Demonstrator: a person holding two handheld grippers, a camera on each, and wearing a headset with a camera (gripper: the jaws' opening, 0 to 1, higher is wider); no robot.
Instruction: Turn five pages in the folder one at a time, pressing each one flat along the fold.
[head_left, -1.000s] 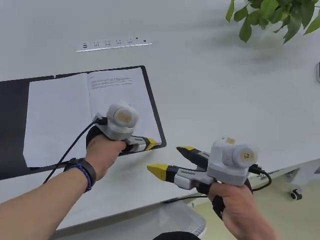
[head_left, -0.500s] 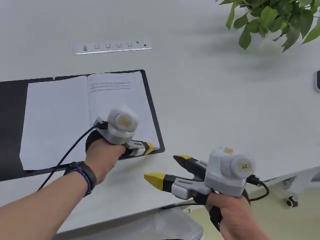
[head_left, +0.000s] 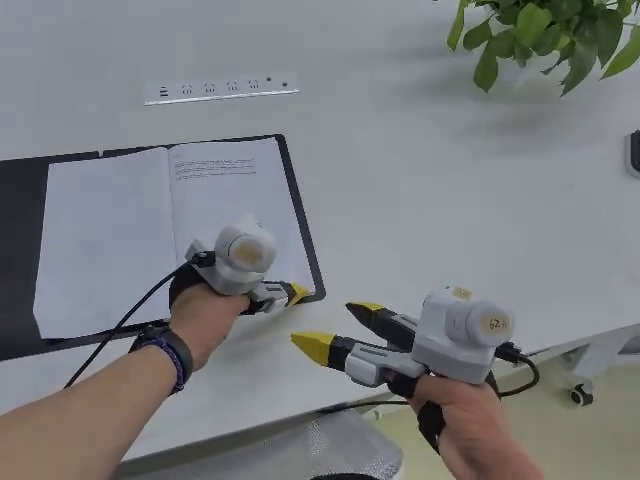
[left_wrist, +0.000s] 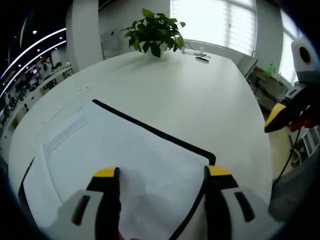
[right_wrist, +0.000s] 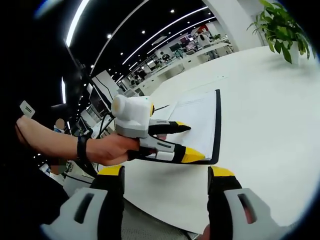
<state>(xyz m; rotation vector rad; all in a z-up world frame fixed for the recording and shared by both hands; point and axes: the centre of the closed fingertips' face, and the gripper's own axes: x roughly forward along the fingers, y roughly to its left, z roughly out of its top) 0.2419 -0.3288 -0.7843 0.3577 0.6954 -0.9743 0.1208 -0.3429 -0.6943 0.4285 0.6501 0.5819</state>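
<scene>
An open folder (head_left: 296, 190) with a black cover lies on the white table, its white pages (head_left: 230, 200) flat. My left gripper (head_left: 290, 293) rests at the folder's lower right corner. In the left gripper view its jaws (left_wrist: 162, 172) stand open over the right page (left_wrist: 125, 150), one on each side of that corner, holding nothing. My right gripper (head_left: 340, 325) hovers open off the folder's right, near the table's front edge, its yellow tips pointing at the left gripper (right_wrist: 185, 141). In the right gripper view its own jaws (right_wrist: 166, 171) are wide apart and empty.
A socket strip (head_left: 220, 90) is set into the table behind the folder. A potted plant (head_left: 540, 35) stands at the far right. Bare white tabletop (head_left: 450, 190) stretches right of the folder. A cable (head_left: 130, 315) trails from the left gripper.
The head view has shifted slightly. Both grippers keep nearly the same places relative to the folder; no page has visibly moved.
</scene>
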